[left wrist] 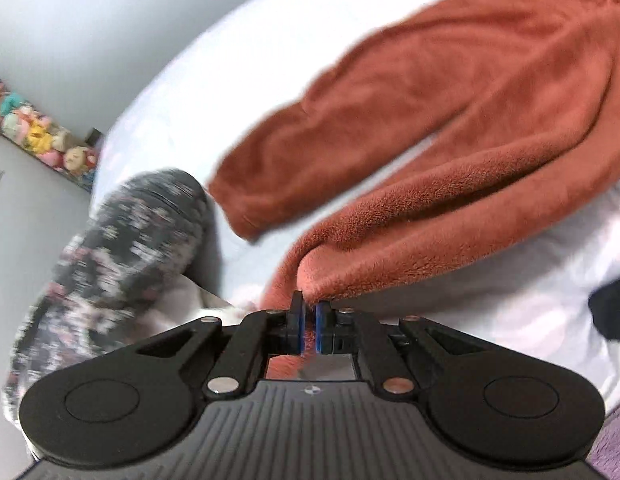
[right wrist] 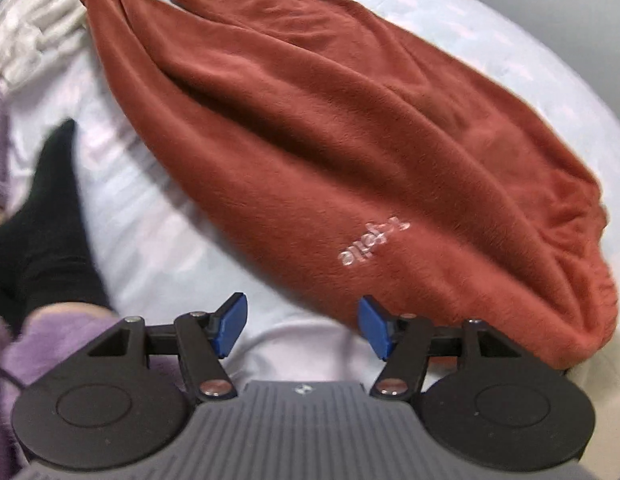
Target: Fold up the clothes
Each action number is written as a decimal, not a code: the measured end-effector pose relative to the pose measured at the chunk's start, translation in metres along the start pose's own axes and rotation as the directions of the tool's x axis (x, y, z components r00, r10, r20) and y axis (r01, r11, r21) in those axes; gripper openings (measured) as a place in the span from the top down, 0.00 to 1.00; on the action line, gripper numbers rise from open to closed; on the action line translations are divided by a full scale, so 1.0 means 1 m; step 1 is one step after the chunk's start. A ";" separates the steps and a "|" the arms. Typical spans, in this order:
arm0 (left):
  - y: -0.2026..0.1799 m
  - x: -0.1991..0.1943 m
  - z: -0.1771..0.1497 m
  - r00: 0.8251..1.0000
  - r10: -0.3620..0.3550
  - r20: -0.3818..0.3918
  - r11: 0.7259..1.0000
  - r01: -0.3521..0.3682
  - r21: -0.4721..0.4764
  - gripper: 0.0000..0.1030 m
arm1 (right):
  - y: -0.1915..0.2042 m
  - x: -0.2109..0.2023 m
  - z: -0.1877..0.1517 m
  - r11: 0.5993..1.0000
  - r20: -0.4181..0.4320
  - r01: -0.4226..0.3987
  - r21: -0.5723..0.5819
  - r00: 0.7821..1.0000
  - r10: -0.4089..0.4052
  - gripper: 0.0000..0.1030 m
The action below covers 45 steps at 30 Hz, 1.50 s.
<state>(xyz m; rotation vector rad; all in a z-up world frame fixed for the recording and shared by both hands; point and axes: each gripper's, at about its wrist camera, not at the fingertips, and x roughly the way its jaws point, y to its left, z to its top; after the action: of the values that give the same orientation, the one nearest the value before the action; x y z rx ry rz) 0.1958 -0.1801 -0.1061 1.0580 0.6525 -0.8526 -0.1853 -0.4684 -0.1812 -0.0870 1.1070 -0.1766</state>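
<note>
Rust-orange fleece trousers (left wrist: 470, 128) lie on a white bed sheet (left wrist: 490, 300). My left gripper (left wrist: 309, 322) is shut on the cuff end of one trouser leg, with fleece pinched between its blue pads; the other leg's cuff (left wrist: 246, 208) lies free just beyond. In the right wrist view the trousers (right wrist: 330, 128) stretch diagonally, with a pale embroidered logo (right wrist: 374, 246) near the waist. My right gripper (right wrist: 302, 326) is open and empty, just short of the waist edge.
A dark floral garment (left wrist: 122, 248) lies bunched to the left of the left gripper. A person's black-socked foot (right wrist: 42, 216) and purple trouser leg (right wrist: 70, 344) rest on the sheet (right wrist: 158, 240) at the left of the right gripper. White folded fabric (right wrist: 34, 36) lies at the far left.
</note>
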 end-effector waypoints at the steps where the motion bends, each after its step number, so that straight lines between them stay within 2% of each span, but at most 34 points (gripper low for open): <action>1: 0.004 -0.005 0.004 1.000 0.018 0.012 1.000 -0.017 -0.012 0.98 | 0.001 0.004 0.000 0.999 -0.003 0.032 -0.013 0.999 -0.032 0.37; 5: 0.017 -0.018 0.016 0.998 0.056 0.028 0.996 -0.054 -0.071 0.98 | -0.003 0.020 -0.005 0.988 -0.038 0.128 -0.082 0.991 -0.132 0.36; 8: 0.028 -0.029 0.018 0.997 0.062 0.041 0.991 -0.057 -0.118 0.98 | -0.009 0.028 -0.011 0.961 -0.055 0.235 -0.145 0.968 -0.245 0.38; 9: 0.028 -0.034 0.017 0.997 0.063 0.045 0.991 -0.057 -0.117 0.98 | -0.014 0.028 -0.013 0.953 -0.053 0.265 -0.146 0.960 -0.275 0.43; 10: 0.028 -0.038 0.016 0.997 0.063 0.049 0.992 -0.057 -0.116 0.98 | -0.021 0.026 -0.015 0.951 -0.051 0.282 -0.126 0.956 -0.290 0.69; 11: 0.027 -0.041 0.015 0.996 0.069 0.050 0.993 -0.064 -0.104 0.98 | -0.030 0.021 -0.017 0.955 -0.045 0.284 -0.081 0.956 -0.288 0.86; 12: 0.024 -0.044 0.014 0.996 0.076 0.050 0.993 -0.071 -0.090 0.98 | -0.041 0.011 -0.017 0.963 -0.031 0.267 -0.022 0.963 -0.268 0.93; 14: 0.021 -0.050 0.012 0.996 0.076 0.047 0.994 -0.073 -0.078 0.98 | -0.061 -0.008 -0.016 0.969 -0.003 0.230 0.086 0.973 -0.231 0.94; 16: 0.019 -0.052 0.010 0.996 0.081 0.038 0.995 -0.079 -0.063 0.98 | -0.075 -0.032 -0.012 0.972 0.008 0.204 0.120 0.978 -0.207 0.95; 19: 0.020 -0.048 0.006 0.996 0.085 0.020 0.994 -0.083 -0.073 0.98 | -0.092 -0.065 0.000 0.975 0.046 0.182 0.125 0.981 -0.189 0.95; 24: 0.017 -0.021 0.007 0.995 0.090 -0.045 0.992 -0.093 -0.088 0.98 | -0.115 -0.052 0.023 0.962 0.078 0.158 0.224 0.981 -0.179 0.93; 26: 0.014 -0.010 0.008 0.994 0.085 -0.066 0.992 -0.091 -0.090 0.98 | -0.125 -0.047 0.032 0.954 0.091 0.147 0.263 0.980 -0.176 0.83; 27: 0.013 -0.005 0.008 0.994 0.083 -0.076 0.992 -0.090 -0.090 0.98 | -0.130 -0.044 0.037 0.949 0.098 0.141 0.282 0.980 -0.175 0.74; 31: 0.009 0.012 0.008 0.990 0.079 -0.114 0.992 -0.090 -0.091 0.98 | -0.148 -0.036 0.054 0.928 0.124 0.117 0.354 0.978 -0.170 0.72; 33: 0.009 0.019 0.008 0.989 0.073 -0.126 0.993 -0.084 -0.088 0.98 | -0.153 -0.041 0.051 0.926 0.132 0.105 0.363 0.978 -0.162 0.71; 34: 0.008 0.021 0.008 0.989 0.072 -0.130 0.993 -0.083 -0.085 0.98 | -0.154 -0.046 0.048 0.929 0.139 0.099 0.357 0.978 -0.158 0.67; 35: 0.007 0.024 0.008 0.989 0.071 -0.134 0.993 -0.082 -0.082 0.98 | -0.153 -0.052 0.043 0.935 0.147 0.096 0.340 0.977 -0.154 0.64; 37: 0.005 0.027 0.007 0.988 0.070 -0.137 0.994 -0.081 -0.073 0.98 | -0.147 -0.064 0.032 0.955 0.161 0.104 0.278 0.975 -0.153 0.48; 39: 0.005 0.030 0.005 0.987 0.066 -0.144 0.995 -0.077 -0.070 0.98 | -0.137 -0.076 0.017 0.974 0.158 0.123 0.189 0.975 -0.154 0.47; 42: 0.005 0.033 0.003 0.986 0.063 -0.155 0.995 -0.074 -0.062 0.98 | -0.113 -0.077 -0.009 0.985 0.101 0.171 0.021 0.980 -0.173 0.47; 45: 0.003 0.035 0.003 0.985 0.064 -0.163 0.996 -0.074 -0.055 0.98 | -0.091 -0.066 -0.031 0.955 0.066 0.256 -0.151 0.966 -0.248 0.44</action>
<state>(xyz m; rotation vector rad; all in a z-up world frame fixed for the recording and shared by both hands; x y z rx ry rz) 0.2173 -0.1919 -0.1315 1.0955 0.7687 -0.6880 -0.2501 -0.5448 -0.1228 -0.3741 1.0602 -0.3135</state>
